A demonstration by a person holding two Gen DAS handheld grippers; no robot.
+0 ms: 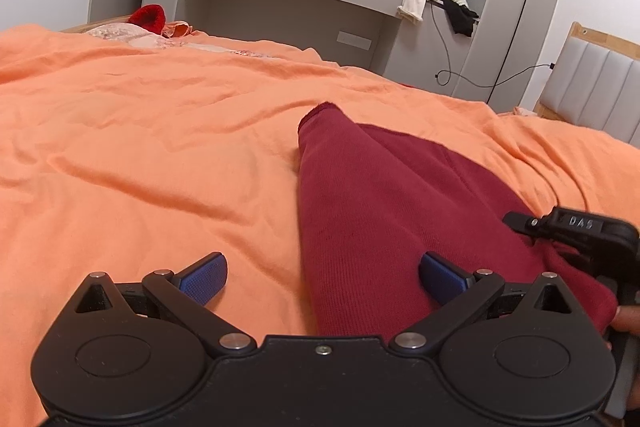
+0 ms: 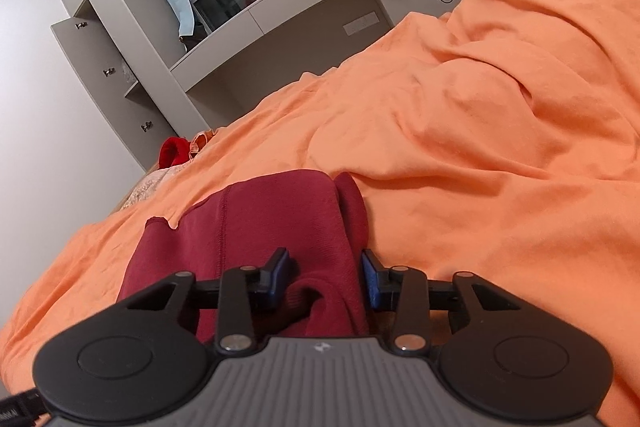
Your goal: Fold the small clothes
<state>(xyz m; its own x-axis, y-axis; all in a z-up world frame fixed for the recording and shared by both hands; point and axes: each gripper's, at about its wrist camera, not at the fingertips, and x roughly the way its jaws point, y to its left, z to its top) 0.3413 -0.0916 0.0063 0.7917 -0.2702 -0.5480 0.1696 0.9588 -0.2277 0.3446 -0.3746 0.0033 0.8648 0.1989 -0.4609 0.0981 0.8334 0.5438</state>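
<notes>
The dark red garment (image 1: 380,195) lies on the orange blanket (image 1: 140,147), with the left gripper (image 1: 323,277) spread wide over its near edge and the right gripper (image 2: 325,277) half closed around its bunched cloth, not pinching.

The only clear lettering is "DAS", in pale raised capitals on the black body of the right tool (image 1: 576,227) where it enters the left wrist view from the right edge. In the right wrist view a small pale emblem (image 2: 320,346) sits on the grey ribbed housing nearest the camera; it cannot be read. A black strap (image 2: 16,411) at the lower left corner carries pale letters, too blurred and cut off to read.
</notes>
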